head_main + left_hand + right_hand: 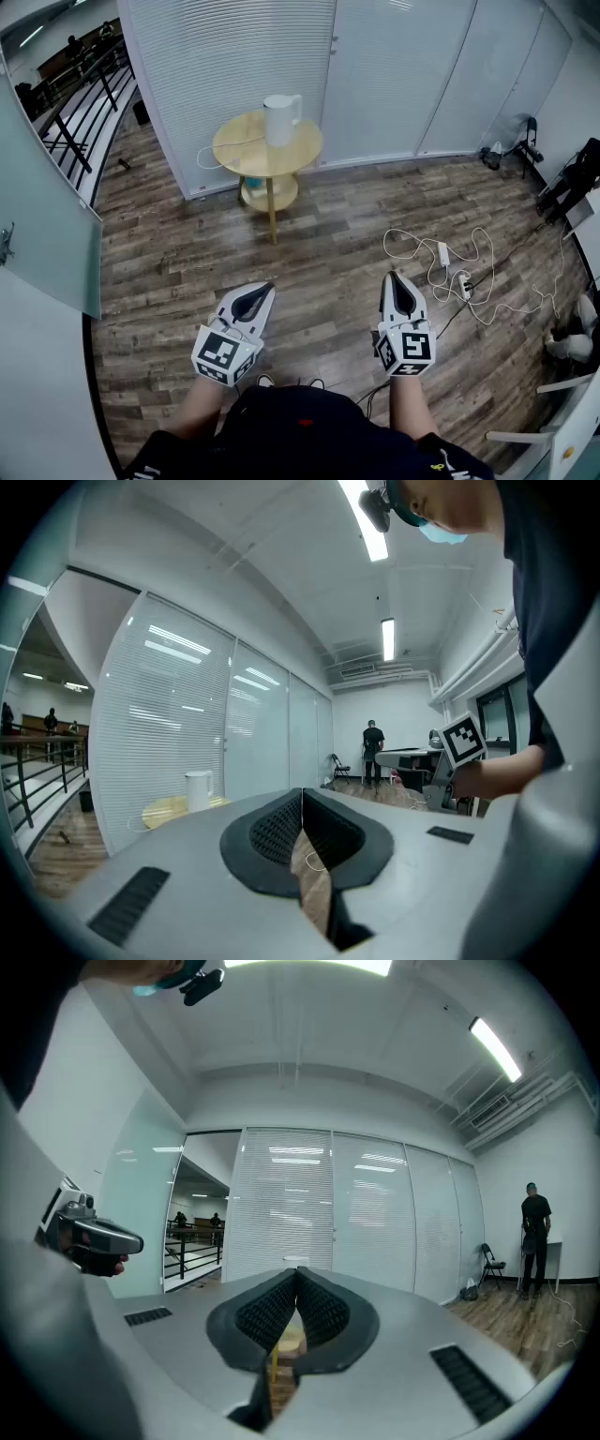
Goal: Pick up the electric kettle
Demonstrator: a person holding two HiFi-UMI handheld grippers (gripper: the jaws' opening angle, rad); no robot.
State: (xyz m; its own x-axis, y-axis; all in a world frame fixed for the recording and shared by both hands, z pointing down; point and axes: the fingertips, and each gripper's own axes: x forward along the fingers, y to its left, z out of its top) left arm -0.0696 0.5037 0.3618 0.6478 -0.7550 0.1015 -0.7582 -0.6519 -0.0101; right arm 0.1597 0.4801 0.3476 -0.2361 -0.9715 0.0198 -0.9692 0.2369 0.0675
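**A:** Head view: kettle (281, 119) sits on the far round table (234, 150), left gripper (269, 285) and right gripper (391, 276) well short of it.

**B:** Left gripper view: jaws pressed together, empty. Right gripper view: same. Approach stage, I reckon. Walk up, spread jaws.

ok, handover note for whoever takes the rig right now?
Left claw: shut, empty.
Right claw: shut, empty. Both are near the body, pointing ahead.
Kettle: upright on the round table by the blinds, well ahead, untouched.
Done: nothing yet.
Left: walk up, open a claw, grip the kettle, lift. Mind the loose cable to the right.
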